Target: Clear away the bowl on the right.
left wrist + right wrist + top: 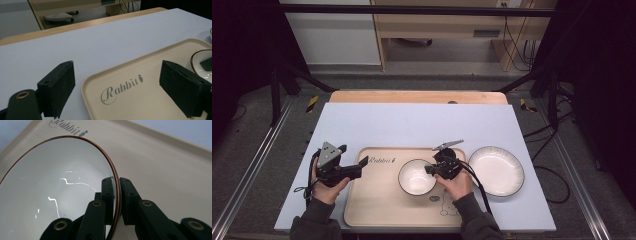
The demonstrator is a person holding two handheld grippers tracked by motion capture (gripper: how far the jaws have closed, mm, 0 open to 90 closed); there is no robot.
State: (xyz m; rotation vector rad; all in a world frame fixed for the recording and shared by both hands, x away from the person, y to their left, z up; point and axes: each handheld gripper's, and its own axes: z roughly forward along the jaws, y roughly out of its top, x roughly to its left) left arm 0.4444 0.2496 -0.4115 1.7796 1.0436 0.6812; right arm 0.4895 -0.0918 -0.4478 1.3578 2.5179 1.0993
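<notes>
The left gripper (362, 164) is hovering with jaws spread wide and empty over the left edge of the beige tray (377, 200). On the tray, the white bowl (417, 177) is sitting, its right rim being pinched by the right gripper (430, 170). A white plate (496, 170) is lying just right of the tray.

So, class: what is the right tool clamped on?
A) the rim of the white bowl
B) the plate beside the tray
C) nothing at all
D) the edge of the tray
A: the right tool pinches the bowl rim, one jaw inside, one outside.
</notes>
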